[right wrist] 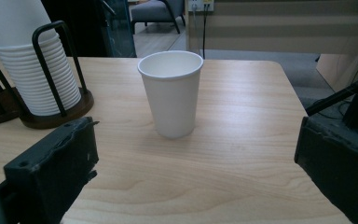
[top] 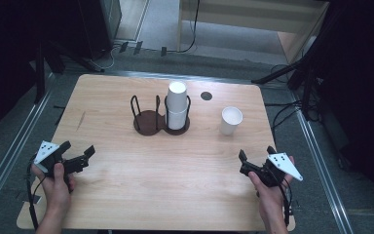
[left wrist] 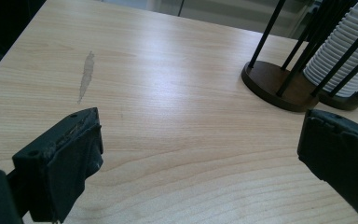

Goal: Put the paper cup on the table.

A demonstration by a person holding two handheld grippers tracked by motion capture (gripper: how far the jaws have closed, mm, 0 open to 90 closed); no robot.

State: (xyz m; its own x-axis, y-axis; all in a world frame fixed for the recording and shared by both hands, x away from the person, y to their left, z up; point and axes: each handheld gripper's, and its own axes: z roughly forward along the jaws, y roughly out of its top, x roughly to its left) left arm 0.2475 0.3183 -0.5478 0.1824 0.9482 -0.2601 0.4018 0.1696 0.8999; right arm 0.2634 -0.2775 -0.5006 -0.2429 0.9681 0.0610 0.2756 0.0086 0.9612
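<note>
Presumably light and easily crushed, the paper cup (right wrist: 171,93) stands far right; the right gripper (top: 257,160), jaws spread, should pinch its wall gently.

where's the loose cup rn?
The cup stands upright on the table's right half in the high view, apart from the cup stack in the holder, ahead of the open right gripper.

wooden table (top: 126,195), grey scuff (left wrist: 86,74), dark grommet (top: 206,95)
</note>
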